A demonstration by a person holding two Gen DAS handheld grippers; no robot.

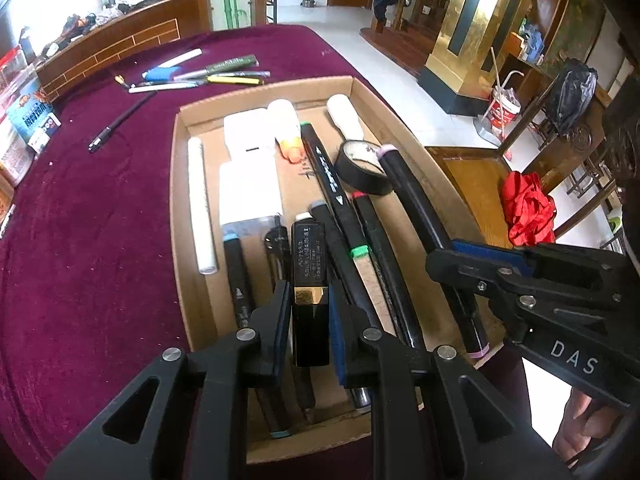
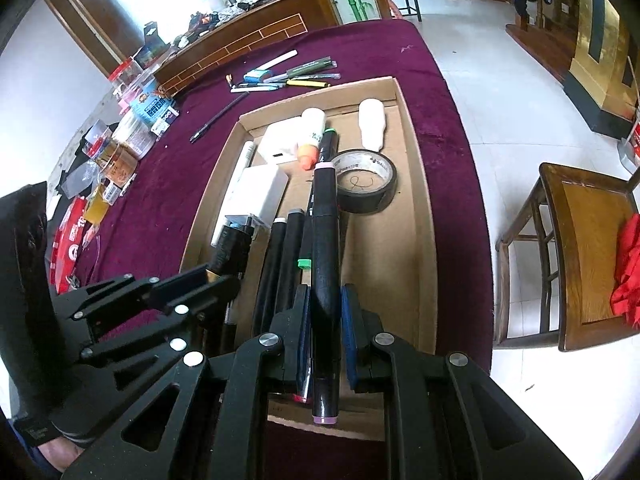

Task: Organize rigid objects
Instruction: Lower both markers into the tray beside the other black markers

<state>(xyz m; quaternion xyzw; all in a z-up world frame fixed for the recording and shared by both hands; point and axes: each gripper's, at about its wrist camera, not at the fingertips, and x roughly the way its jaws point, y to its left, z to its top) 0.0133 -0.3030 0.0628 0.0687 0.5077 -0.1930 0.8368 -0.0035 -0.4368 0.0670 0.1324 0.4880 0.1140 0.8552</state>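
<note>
Rightward, bare floor in cardboard tray (image 2: 416, 216)

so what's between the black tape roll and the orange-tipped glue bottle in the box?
A black marker with a green end lies between the glue bottle and the tape roll, on the box floor. Clearest in the right wrist view.

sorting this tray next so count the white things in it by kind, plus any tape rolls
white blocks: 2
white stick: 1
white bottle, orange tip: 1
white handle: 1
black tape roll: 1
total: 6
</note>
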